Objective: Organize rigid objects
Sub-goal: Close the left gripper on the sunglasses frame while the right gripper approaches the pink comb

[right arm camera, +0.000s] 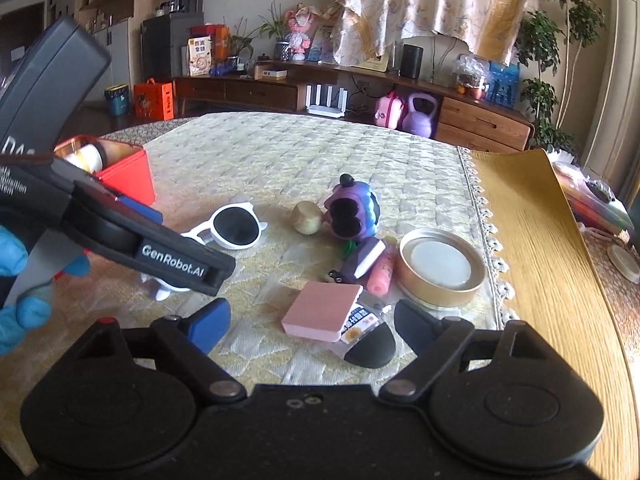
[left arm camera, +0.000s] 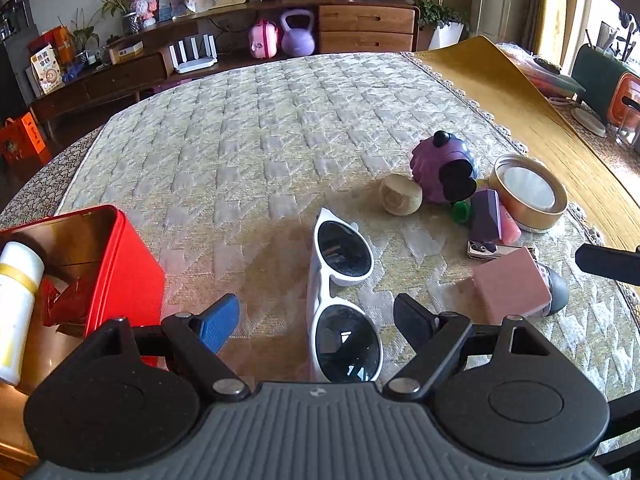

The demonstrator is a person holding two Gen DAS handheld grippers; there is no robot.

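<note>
Sunglasses [left arm camera: 340, 296] | left wrist: between wide, empty left gripper [left arm camera: 316, 320] fingers, red tin [left arm camera: 120, 264] at 9 o'clock; pinch the bridge squarely | right wrist: right gripper [right arm camera: 308, 324] spread, empty, pink box [right arm camera: 320, 312] at 12 o'clock.

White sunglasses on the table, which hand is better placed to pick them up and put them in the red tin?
Left. The sunglasses lie between the left gripper's open jaws, beside the red tin.

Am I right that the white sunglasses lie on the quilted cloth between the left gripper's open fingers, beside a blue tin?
Not quite: the tin is red, as the left wrist view shows. The white sunglasses do lie between the left gripper's open fingers.
</note>
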